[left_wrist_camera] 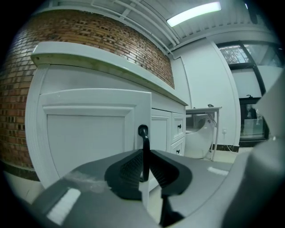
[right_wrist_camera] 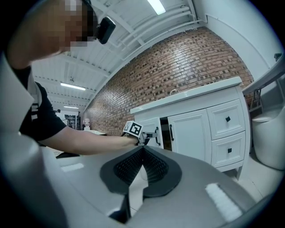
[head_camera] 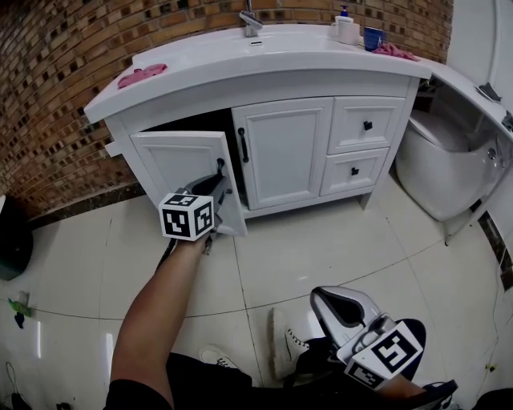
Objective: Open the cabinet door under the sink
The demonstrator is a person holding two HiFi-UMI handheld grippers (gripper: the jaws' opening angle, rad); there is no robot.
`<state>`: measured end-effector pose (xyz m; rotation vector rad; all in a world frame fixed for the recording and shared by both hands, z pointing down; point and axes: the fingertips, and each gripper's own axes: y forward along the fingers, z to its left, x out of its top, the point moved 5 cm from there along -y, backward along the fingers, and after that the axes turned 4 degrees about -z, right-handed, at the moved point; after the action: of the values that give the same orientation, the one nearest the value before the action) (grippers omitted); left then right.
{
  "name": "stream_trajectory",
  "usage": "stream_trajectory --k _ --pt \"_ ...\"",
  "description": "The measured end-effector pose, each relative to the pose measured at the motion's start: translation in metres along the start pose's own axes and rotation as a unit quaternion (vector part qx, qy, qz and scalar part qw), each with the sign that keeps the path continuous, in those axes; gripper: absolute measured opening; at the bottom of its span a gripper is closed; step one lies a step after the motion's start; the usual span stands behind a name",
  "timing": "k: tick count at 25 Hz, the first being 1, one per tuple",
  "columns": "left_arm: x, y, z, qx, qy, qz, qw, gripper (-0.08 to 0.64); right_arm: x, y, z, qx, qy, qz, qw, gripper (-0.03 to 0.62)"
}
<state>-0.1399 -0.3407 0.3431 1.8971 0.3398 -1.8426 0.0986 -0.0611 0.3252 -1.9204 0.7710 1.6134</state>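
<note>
Brown brick wall (head_camera: 48, 104), glossy white tiled floor (head_camera: 321, 248), white toilet (head_camera: 437, 172) at right, ceiling strip light (left_wrist_camera: 193, 13).

Cabinet door (head_camera: 180, 164) stands swung out over the floor (head_camera: 321, 248), with the left gripper (head_camera: 219, 178) clamped on its handle (left_wrist_camera: 143, 133); both bar approach from the left. Dark opening (head_camera: 200, 122) behind the door is reachable from the front-right. White toilet (head_camera: 437, 168) crowds the 2 drawers (head_camera: 369, 124) at right.

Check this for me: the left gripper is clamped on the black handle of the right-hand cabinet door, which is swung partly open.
Wrong door. The left gripper is clamped on the black handle of the left-hand cabinet door, which is swung partly open; the right-hand door is shut. The head view shows it.
</note>
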Motion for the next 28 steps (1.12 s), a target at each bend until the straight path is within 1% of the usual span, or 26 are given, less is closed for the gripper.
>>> stream_trajectory --k 6,15,21,25,28 --pt "-0.007 -0.031 -0.005 -0.001 -0.013 -0.01 0.9999 0.046 -0.002 0.001 0.007 0.008 0.005 0.001 1.0 0.008" --pt "-0.013 -0.068 -0.005 0.002 -0.005 0.001 1.0 0.048 -0.002 0.01 0.02 0.03 0.006 -0.002 1.0 0.008" --pt "-0.018 -0.095 -0.004 0.014 -0.014 -0.008 0.9998 0.048 -0.004 0.009 0.024 0.037 0.009 -0.003 0.999 0.008" --pt "-0.02 -0.115 -0.001 0.022 -0.02 0.001 0.9996 0.048 -0.003 0.009 0.027 0.04 0.007 0.001 0.999 0.008" --pt "-0.021 -0.127 0.003 0.022 -0.018 0.013 0.9995 0.048 -0.003 0.011 0.029 0.043 0.006 0.002 0.999 0.008"
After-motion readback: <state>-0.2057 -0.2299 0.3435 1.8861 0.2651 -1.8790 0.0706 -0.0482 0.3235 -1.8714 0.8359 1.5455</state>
